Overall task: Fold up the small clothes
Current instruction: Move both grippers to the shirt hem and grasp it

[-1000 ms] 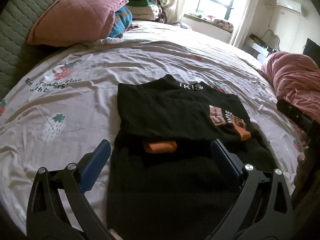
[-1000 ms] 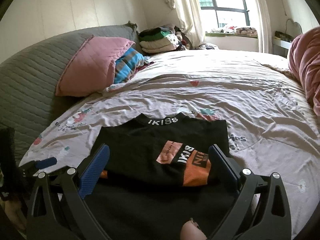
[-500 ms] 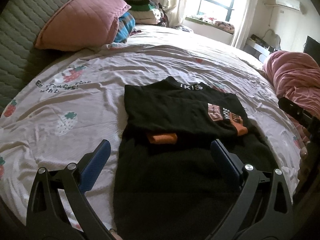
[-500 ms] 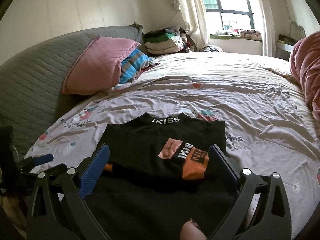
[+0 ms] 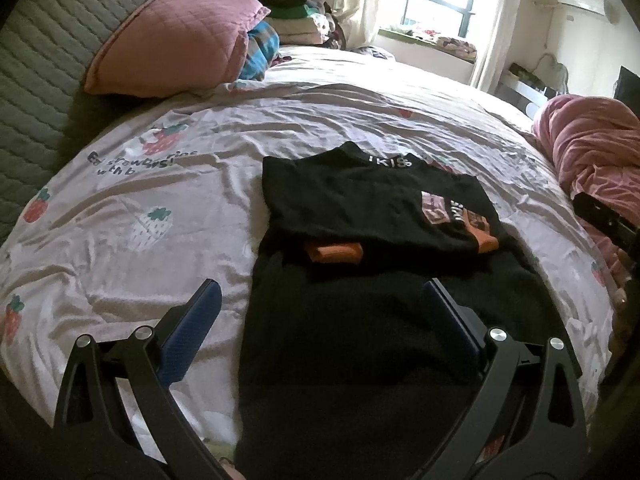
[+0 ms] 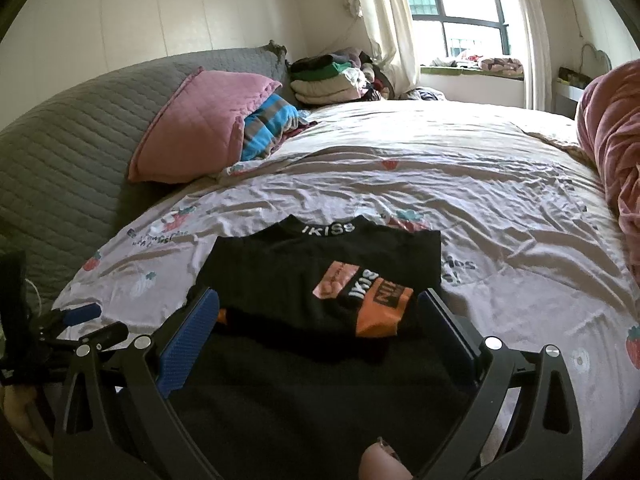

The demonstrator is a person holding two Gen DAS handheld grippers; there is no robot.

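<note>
Black sweatshirt [image 5: 372, 280] lies on the bed [image 5: 168, 184] at 12 o'clock, beneath both wide-open, empty grippers: left gripper [image 5: 320, 312], right gripper [image 6: 320, 320].

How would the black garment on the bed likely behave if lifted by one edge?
The black garment would probably droop: it lies flat, folded over itself. It looks light, being thin. It may drag on the wrinkled sheet rather than slide cleanly. Both hand-held grippers are open.

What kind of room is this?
Most likely a bedroom in a home: a bed with a strawberry-print sheet, a pink pillow against a grey quilted headboard, and folded clothes stacked near the window.
</note>
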